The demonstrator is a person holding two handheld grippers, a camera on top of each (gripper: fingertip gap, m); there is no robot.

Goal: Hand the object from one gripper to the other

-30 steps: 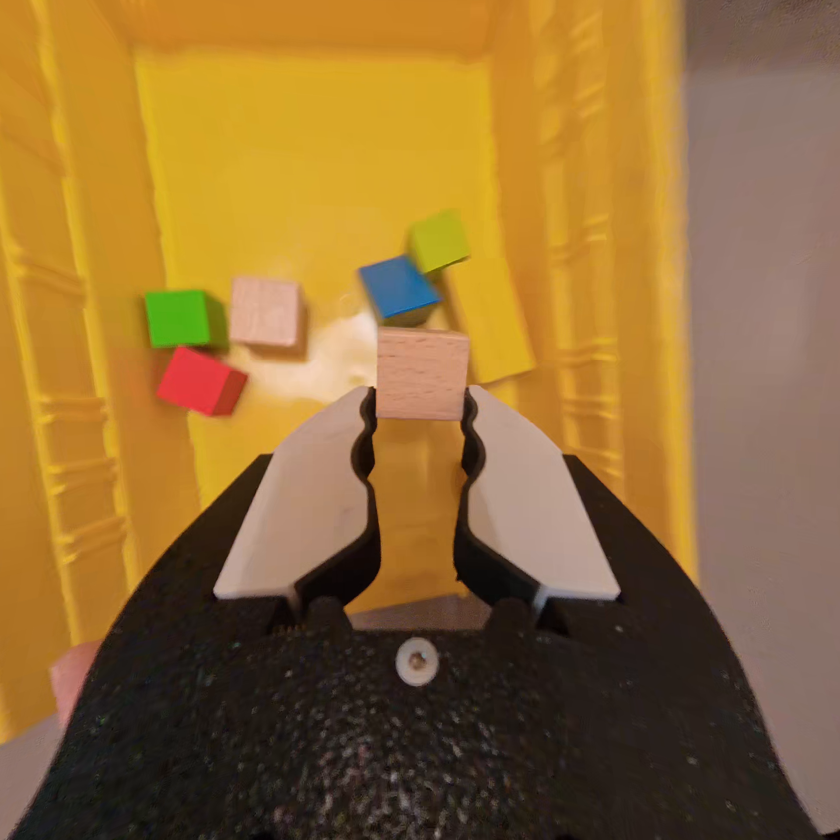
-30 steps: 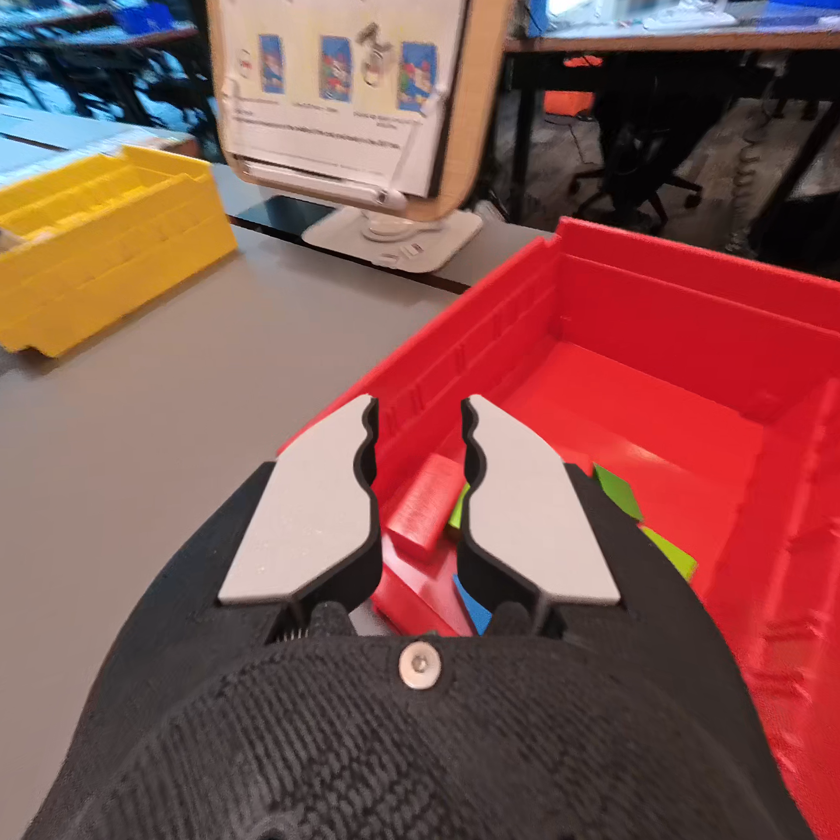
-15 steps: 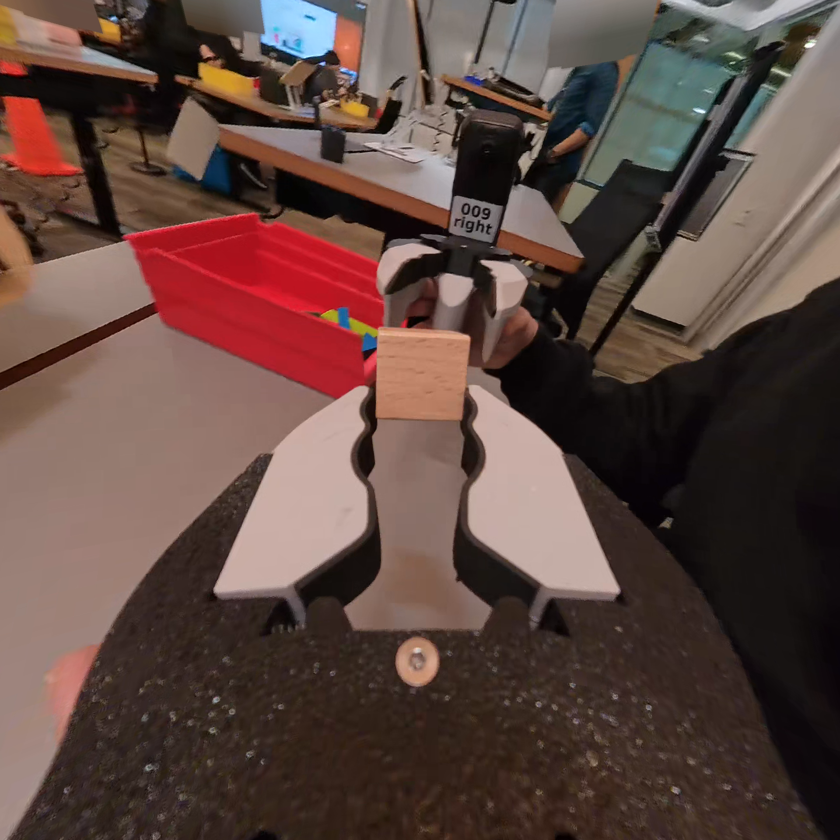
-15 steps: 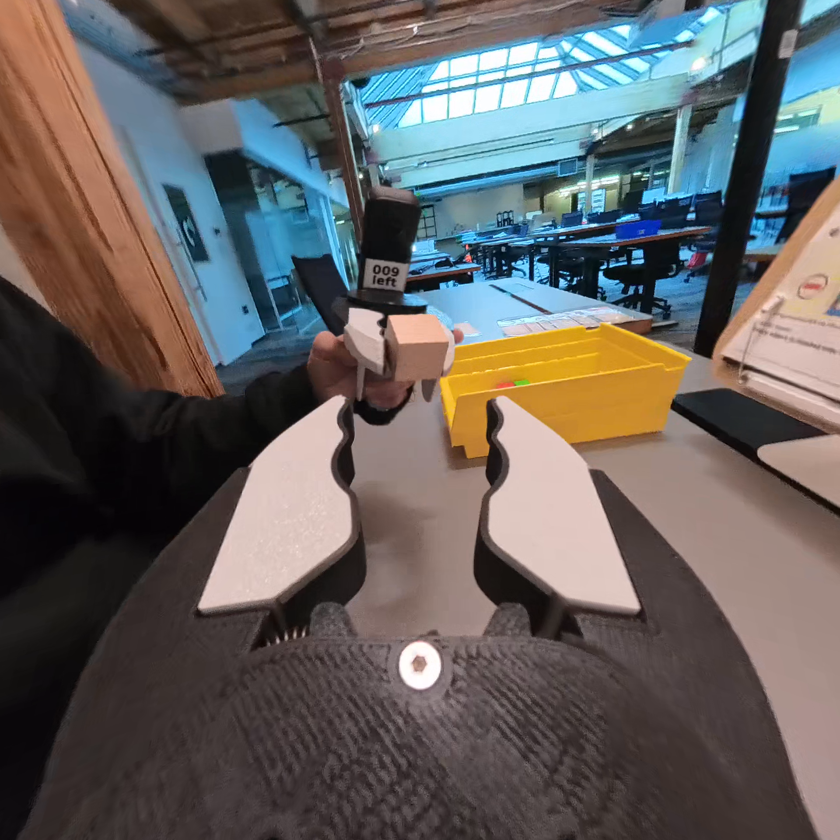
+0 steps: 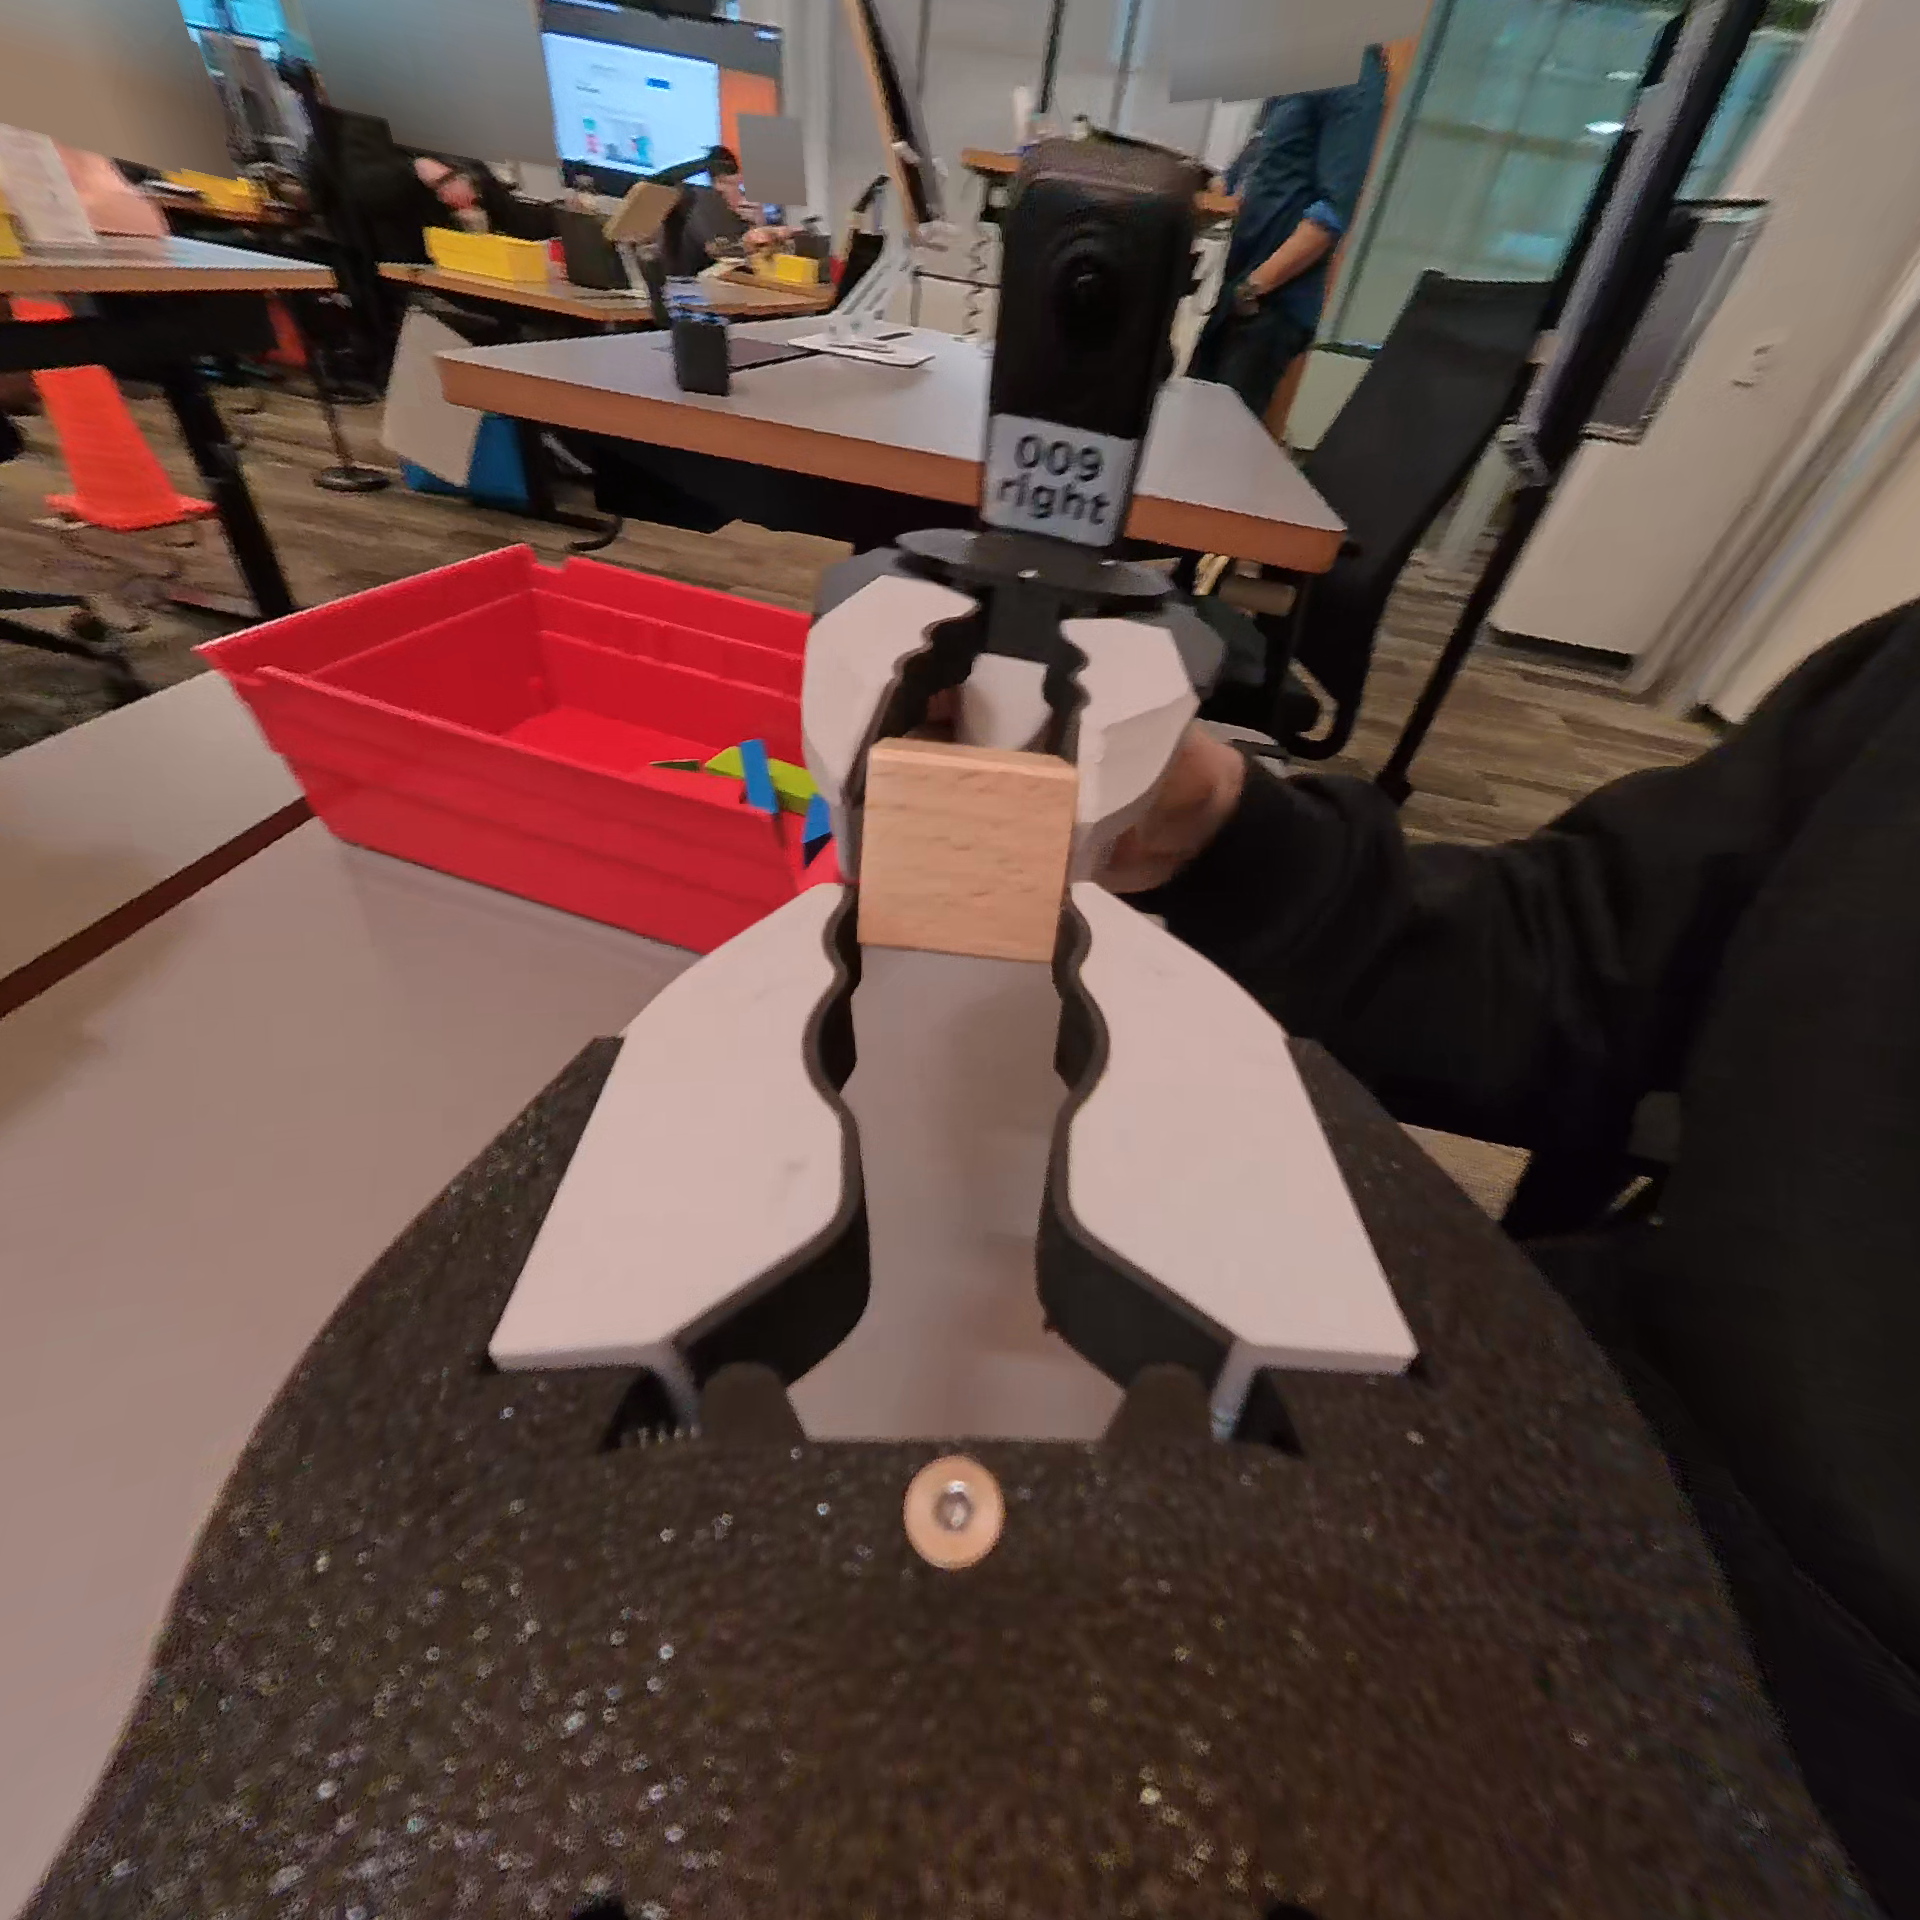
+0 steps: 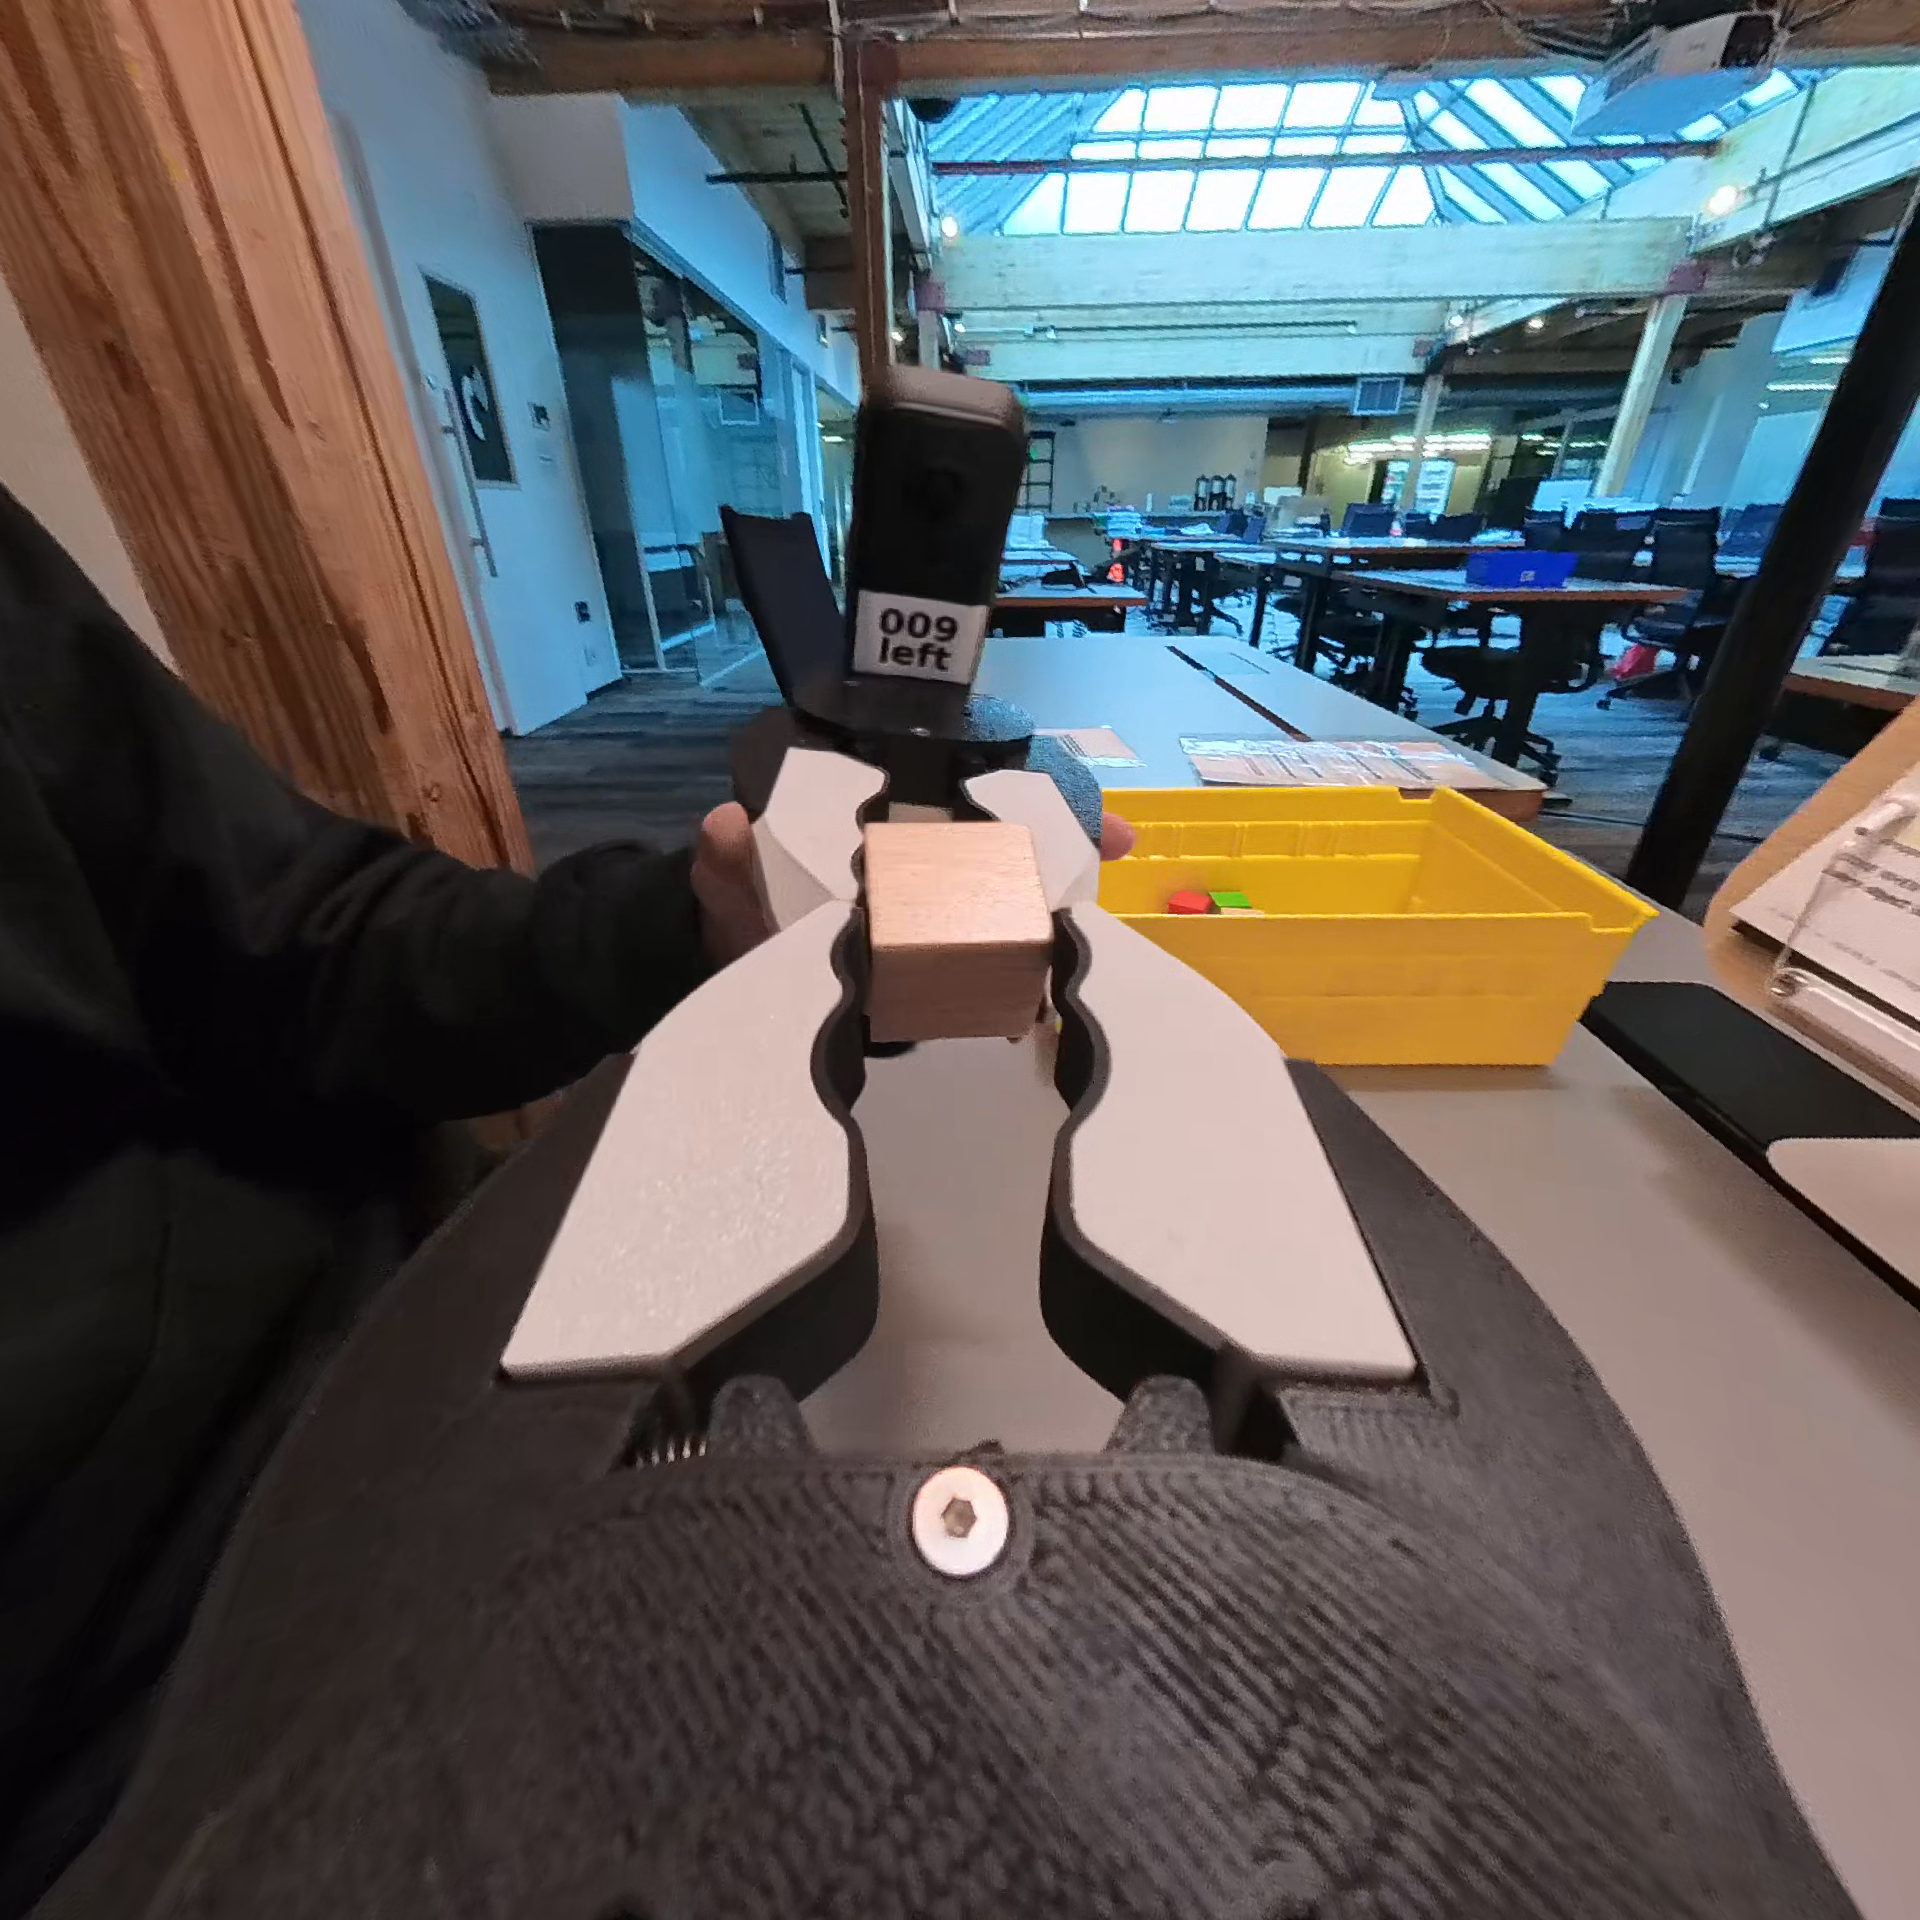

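A plain wooden cube point(image 5: 966, 847) is held in the air between both grippers, which face each other tip to tip. My left gripper point(image 5: 961, 920) is shut on the cube's near end, with both pads pressed on its sides. My right gripper point(image 6: 954, 940) is shut on the same cube point(image 6: 951, 914) from the opposite end, and its pads touch both sides. In the left wrist view the right gripper point(image 5: 966, 764) shows behind the cube, held by a hand. In the right wrist view the left gripper point(image 6: 935, 831) shows behind it.
A red bin point(image 5: 468, 727) with coloured blocks stands on the grey table point(image 5: 208, 1091) to the left of the handover. A yellow bin point(image 6: 1351, 977) with red and green blocks stands on the other side. A paper stand point(image 6: 1849, 914) is at the far right. My two grippers' fingertips are within a few centimetres of each other.
The left gripper lifted the cube out of the yellow bin and turned towards the right gripper. The right gripper opened wide, came up to the cube, and closed on it.
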